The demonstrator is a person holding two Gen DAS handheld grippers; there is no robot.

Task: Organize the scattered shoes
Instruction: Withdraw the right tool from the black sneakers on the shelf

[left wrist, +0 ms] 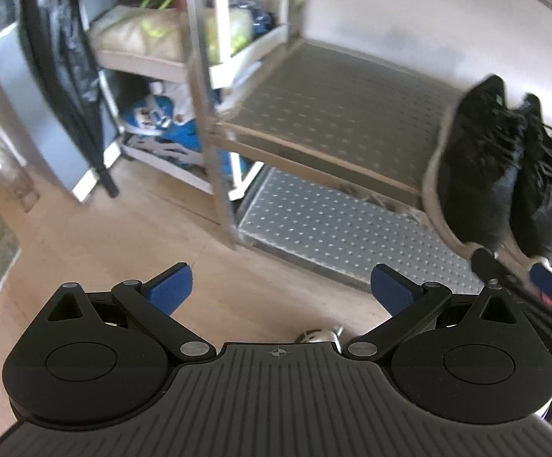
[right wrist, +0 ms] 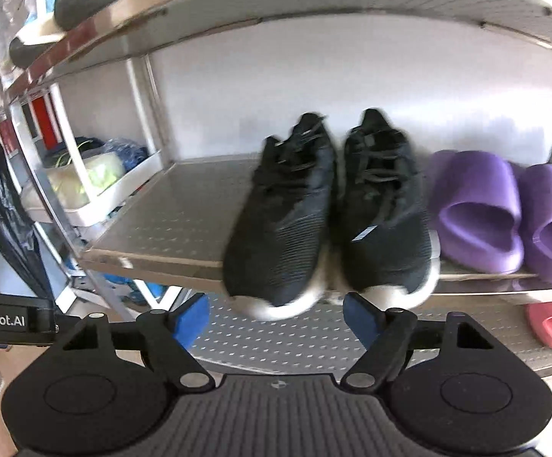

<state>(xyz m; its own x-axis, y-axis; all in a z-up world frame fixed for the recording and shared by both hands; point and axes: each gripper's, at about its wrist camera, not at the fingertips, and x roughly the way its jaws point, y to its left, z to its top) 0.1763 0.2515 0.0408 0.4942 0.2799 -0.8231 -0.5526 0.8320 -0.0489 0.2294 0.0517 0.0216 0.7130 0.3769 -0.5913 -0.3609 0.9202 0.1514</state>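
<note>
Two black sneakers with white soles stand side by side on the middle metal shelf (right wrist: 161, 221), toes over its front edge. The left sneaker (right wrist: 279, 221) is slightly askew; the right sneaker (right wrist: 386, 209) sits beside it. My right gripper (right wrist: 276, 316) is open, just in front of and below the left sneaker's toe, apart from it. In the left wrist view the sneakers (left wrist: 493, 167) are at the right, with the right gripper (left wrist: 519, 278) below them. My left gripper (left wrist: 281, 291) is open and empty above the wooden floor.
Purple slippers (right wrist: 477, 209) sit right of the sneakers, pink slippers (right wrist: 550, 323) on the lower shelf (left wrist: 333, 224). A white side rack (left wrist: 154, 57) holds bags and blue items. A black bag (left wrist: 58, 61) hangs at left. The shelf's left half (left wrist: 333, 114) is bare.
</note>
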